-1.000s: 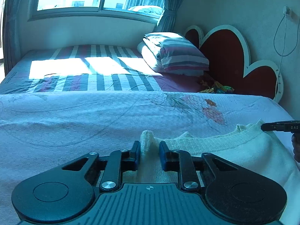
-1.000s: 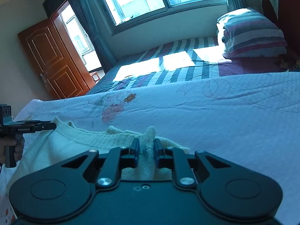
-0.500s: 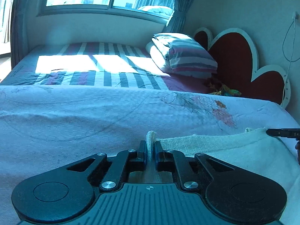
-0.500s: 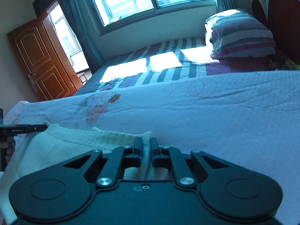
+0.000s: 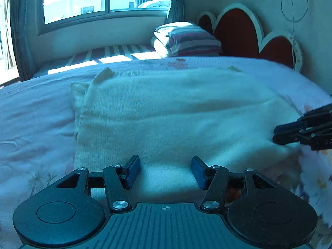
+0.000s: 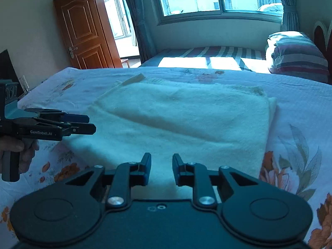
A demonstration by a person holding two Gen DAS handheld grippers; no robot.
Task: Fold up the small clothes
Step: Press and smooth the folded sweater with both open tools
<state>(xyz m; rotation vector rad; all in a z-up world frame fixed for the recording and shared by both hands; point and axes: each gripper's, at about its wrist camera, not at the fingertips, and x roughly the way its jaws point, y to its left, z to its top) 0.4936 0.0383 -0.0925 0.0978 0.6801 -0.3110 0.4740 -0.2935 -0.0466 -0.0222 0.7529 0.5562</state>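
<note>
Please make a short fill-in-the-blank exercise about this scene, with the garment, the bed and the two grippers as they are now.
1. The cream knitted garment lies folded on the ____ bedspread.
2. The striped pillow rests near the ____-shaped headboard.
3. Left gripper and right gripper: their jaws are opening and pinch ____ of the fabric.

Missing words: floral; heart; none

The left gripper (image 5: 165, 171) points forward and downward, its jaws opening with a wide gap and nothing pinched. The right gripper (image 6: 161, 170) tilts down likewise, jaws opening, narrower gap. A hand (image 6: 19, 155) grips the left gripper's handle.
</note>
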